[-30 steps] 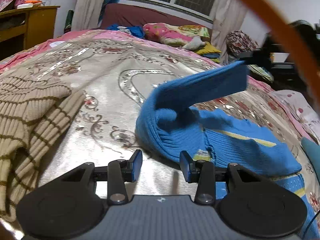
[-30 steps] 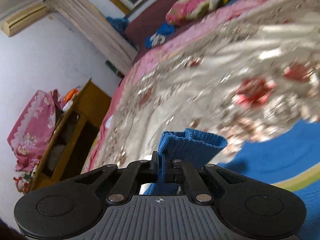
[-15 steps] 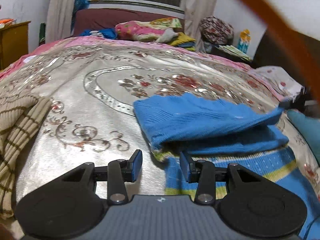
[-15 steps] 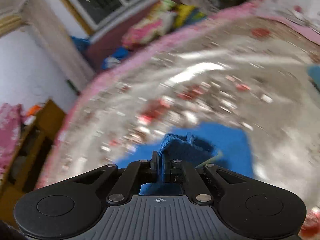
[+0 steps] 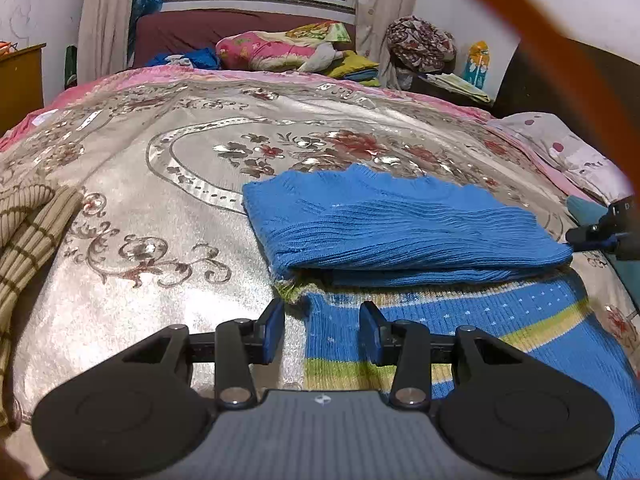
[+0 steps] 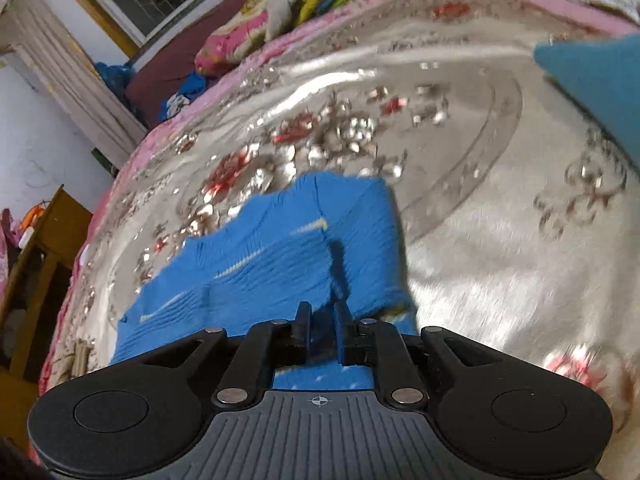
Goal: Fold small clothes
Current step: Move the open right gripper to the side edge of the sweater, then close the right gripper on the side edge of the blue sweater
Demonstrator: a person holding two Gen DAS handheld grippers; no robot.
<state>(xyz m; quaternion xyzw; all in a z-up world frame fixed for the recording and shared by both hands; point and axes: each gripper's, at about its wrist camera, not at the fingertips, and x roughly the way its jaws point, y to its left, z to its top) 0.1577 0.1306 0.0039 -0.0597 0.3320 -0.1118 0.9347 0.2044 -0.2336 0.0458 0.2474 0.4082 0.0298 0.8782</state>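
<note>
Since a second ago the sleeve [image 5: 400, 224] went from up in the air to flat across the blue sweater [image 5: 460, 320] on the bed [image 5: 160, 280]. Both my right gripper [image 6: 320, 330] and left gripper [image 5: 322, 330] sit parted, holding nothing. Reckon the other sleeve's next.

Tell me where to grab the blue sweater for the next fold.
Probably the striped bottom hem of the blue sweater, near the left gripper. That edge lies flat and free on the bedspread, so come in low from the near side and pinch it.
</note>
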